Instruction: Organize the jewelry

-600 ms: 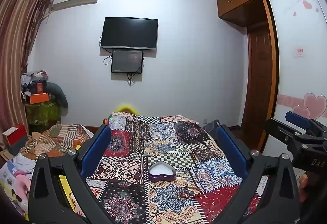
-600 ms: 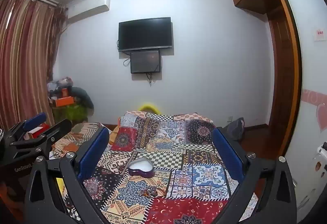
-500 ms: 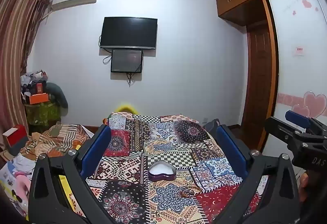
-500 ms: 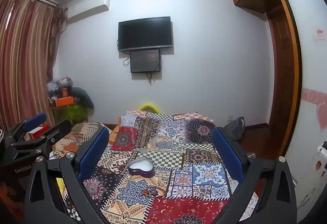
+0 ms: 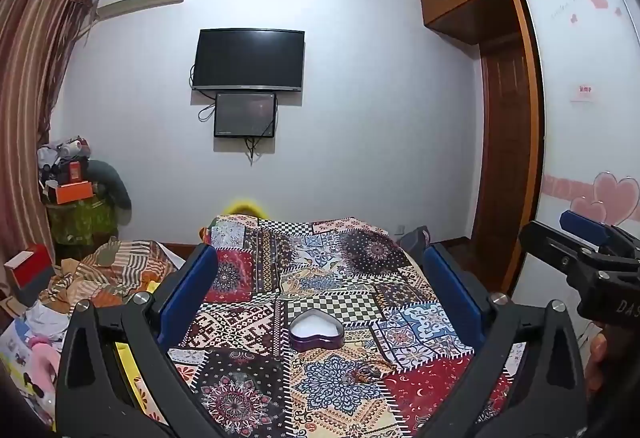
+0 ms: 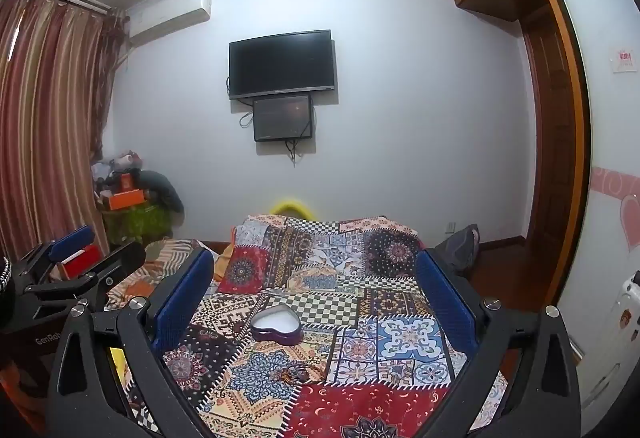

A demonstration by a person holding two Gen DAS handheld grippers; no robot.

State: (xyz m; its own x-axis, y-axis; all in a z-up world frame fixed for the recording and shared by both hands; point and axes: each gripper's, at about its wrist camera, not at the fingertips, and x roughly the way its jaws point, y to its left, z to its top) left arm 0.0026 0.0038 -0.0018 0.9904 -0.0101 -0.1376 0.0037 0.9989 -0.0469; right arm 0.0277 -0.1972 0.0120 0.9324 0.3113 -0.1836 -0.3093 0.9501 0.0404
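A: Location of the heart-shaped box [image 5: 317,330]?

B: On the patchwork bedspread [image 5: 248,322], lidless and upright, purple walls, pale interior. Contents cannot be determined.

A: And the jewelry piece [image 5: 370,369]?

B: A small dark beaded tangle lying flat on the bedspread, nearer the cameras than the box, apart from it, slightly to its right.

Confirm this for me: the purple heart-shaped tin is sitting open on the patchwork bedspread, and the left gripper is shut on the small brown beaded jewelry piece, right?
Not quite. The left gripper is open and holds nothing; the small brown beaded jewelry piece lies on the patchwork bedspread, nearer the camera than the purple heart-shaped tin, as the left wrist view shows. The tin does sit open on the bedspread.
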